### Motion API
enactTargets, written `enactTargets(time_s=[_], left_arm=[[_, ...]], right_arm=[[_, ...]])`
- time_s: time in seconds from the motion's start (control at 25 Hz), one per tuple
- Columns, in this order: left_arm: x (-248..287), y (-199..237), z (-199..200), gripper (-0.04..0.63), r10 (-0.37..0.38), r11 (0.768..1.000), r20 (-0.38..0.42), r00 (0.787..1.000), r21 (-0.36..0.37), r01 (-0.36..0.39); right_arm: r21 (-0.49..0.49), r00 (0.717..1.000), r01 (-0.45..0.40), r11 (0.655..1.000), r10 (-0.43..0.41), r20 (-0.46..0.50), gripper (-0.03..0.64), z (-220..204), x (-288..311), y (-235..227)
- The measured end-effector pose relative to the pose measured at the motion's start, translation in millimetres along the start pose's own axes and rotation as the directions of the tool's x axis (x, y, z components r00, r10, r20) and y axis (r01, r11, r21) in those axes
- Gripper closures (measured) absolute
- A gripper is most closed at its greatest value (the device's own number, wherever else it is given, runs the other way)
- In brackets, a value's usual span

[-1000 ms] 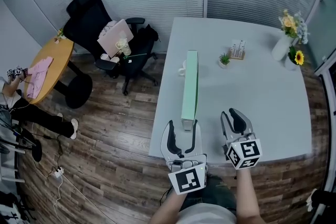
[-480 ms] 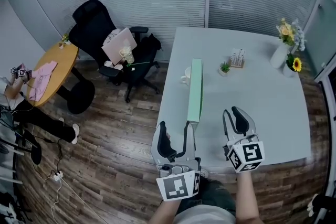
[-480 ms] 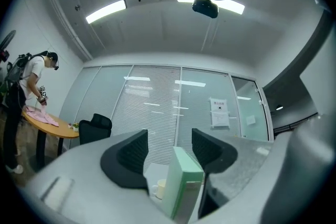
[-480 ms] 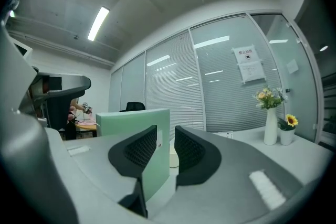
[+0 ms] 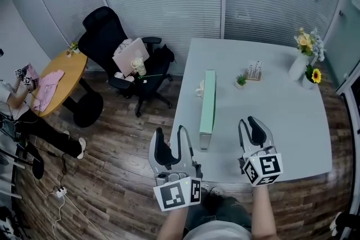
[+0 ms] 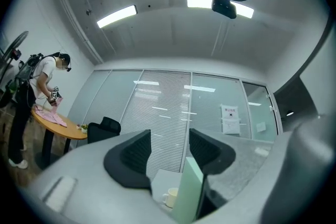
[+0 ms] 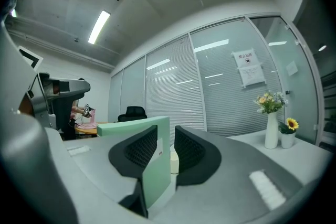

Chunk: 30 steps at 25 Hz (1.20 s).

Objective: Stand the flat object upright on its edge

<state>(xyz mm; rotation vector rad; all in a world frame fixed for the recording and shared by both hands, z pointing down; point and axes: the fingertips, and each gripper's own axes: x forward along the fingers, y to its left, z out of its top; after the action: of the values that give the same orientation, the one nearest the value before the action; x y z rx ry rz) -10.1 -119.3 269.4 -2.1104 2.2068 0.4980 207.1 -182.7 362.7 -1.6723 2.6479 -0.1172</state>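
The mint-green flat box (image 5: 207, 99) stands upright on its long edge — near the white table's (image 5: 275, 115) left side.

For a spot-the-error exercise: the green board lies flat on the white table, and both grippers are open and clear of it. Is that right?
One thing is wrong. The green board does not lie flat; it stands upright on its long edge on the white table, as the right gripper view shows. The left gripper and right gripper are indeed open and clear of it.

Left hand-held gripper (image 5: 170, 132) and right hand-held gripper (image 5: 247, 121) gape.
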Motion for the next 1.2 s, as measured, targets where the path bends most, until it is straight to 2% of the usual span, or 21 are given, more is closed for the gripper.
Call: enactTargets(time_s=[0.24,0.44,0.56,0.72,0.88,1.2], left_arm=[[10.4,17.1,3.8,0.398,0.002,1.0,-0.007,1.0,-0.002,-0.002],[21.2,22.5,6.2,0.462,-0.044,0.998,-0.041,0.998,0.038,0.046],[26.7,24.2,3.3,0.505,-0.065,0.996,-0.069,0.996,0.057,0.068],[33.1,29.1,-0.1,0.595,-0.062,0.994,-0.097,0.993,0.082,0.07],[39.0,29.9,-2.2,0.595,-0.075,0.99,-0.111,0.991,0.107,0.087],[46.5,25.0,2.7,0.595,-0.125,0.985,-0.118,0.985,0.106,0.138]], right_arm=[[-0.019,0.999,0.039,0.999,-0.039,0.016,0.512,15.2,-0.4,-4.3],[-0.058,0.994,0.105,0.993,-0.104,0.029,0.518,33.5,-3.1,-8.3],[-0.094,0.989,0.143,0.985,-0.139,0.044,0.523,42.7,-4.1,-11.5],[-0.103,0.985,0.163,0.981,-0.157,0.066,0.532,54.5,-2.5,-14.4],[-0.104,0.98,0.188,0.977,-0.18,0.085,0.546,64.4,-2.0,-18.3],[-0.12,0.976,0.209,0.971,-0.199,0.089,0.58,70.2,-0.5,-21.0]])
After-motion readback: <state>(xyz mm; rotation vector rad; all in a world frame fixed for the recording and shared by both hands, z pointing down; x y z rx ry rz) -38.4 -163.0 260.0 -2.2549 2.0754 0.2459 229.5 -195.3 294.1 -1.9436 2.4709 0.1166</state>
